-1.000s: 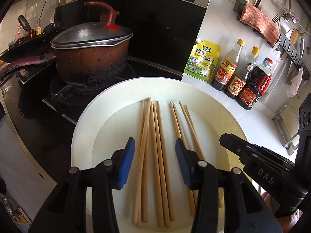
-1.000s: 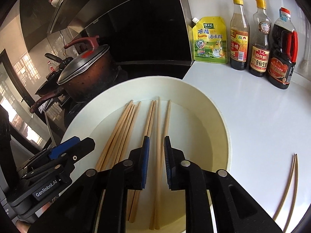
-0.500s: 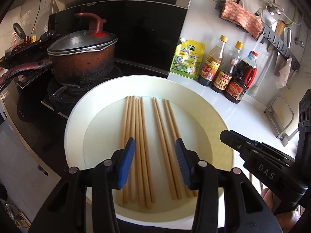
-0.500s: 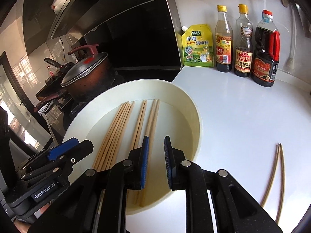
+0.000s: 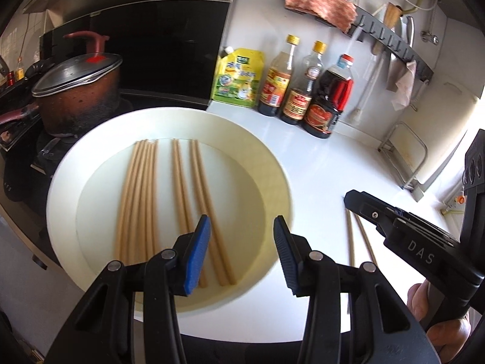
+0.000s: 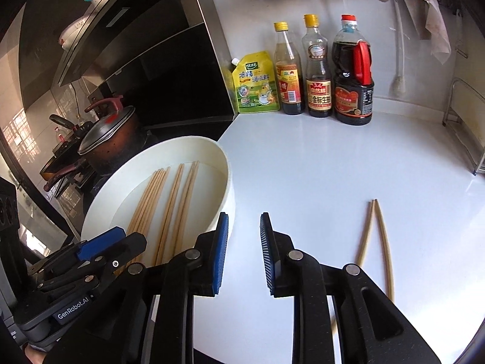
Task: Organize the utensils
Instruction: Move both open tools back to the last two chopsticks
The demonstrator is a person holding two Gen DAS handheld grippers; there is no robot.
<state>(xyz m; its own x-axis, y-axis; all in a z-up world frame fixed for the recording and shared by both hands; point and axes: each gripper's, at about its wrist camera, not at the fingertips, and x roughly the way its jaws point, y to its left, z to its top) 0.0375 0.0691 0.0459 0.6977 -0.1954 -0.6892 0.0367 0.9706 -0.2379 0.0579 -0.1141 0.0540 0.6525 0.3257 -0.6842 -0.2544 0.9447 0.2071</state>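
Several wooden chopsticks (image 5: 142, 194) lie side by side in a wide white basin (image 5: 266, 154); they also show in the right wrist view (image 6: 169, 209) inside the basin (image 6: 229, 182). One loose pair of chopsticks (image 6: 377, 242) lies on the white counter to the right; it also shows in the left wrist view (image 5: 356, 239). My left gripper (image 5: 241, 251) is open and empty above the basin's right near rim. My right gripper (image 6: 242, 251) is open and empty above the counter, between the basin and the loose pair.
A yellow seasoning pouch (image 6: 257, 83) and three sauce bottles (image 6: 318, 69) stand against the back wall. A lidded pot (image 5: 78, 91) sits on the stove at the left. A wire rack (image 6: 466, 127) stands at the right. A rail with a cloth (image 5: 321, 3) hangs above.
Both grippers have pulled back and shifted right, from over the basin toward the counter. The right gripper's jaws have opened wider. The loose pair has come into the left wrist view.
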